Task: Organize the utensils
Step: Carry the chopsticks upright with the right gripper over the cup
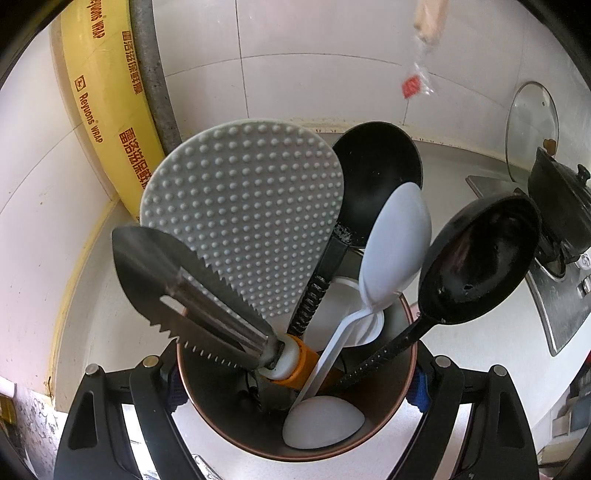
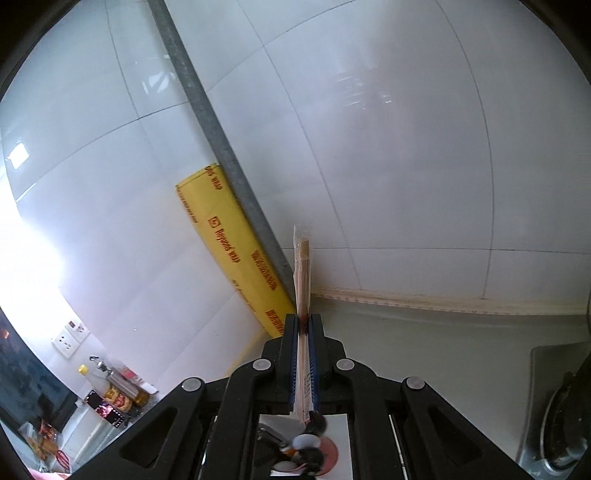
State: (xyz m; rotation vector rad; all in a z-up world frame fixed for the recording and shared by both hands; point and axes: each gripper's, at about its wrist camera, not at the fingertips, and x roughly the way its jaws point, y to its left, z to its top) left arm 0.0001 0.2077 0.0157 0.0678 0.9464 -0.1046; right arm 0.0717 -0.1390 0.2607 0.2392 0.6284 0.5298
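A copper-rimmed utensil holder (image 1: 391, 424) stands on the counter, and my left gripper (image 1: 295, 384) is shut on it, one pad on each side of its wall. Inside stand a grey dotted rice paddle (image 1: 240, 206), two black ladles (image 1: 376, 173) (image 1: 480, 258), white plastic spoons (image 1: 399, 243) and a serrated steel tool (image 1: 184, 295) with an orange handle. My right gripper (image 2: 303, 325) is shut on a pair of wooden chopsticks in a clear wrapper (image 2: 303, 266), pointing at the tiled wall. The chopsticks (image 1: 428, 18) also show blurred high above the holder in the left wrist view.
A yellow cling-wrap box (image 1: 103, 103) and a grey pipe (image 1: 151, 66) stand in the wall corner behind the holder. A glass lid (image 1: 532, 122) leans on the wall, with a black pot (image 1: 561, 206) on the stove at right. Bottles (image 2: 118, 395) sit far left.
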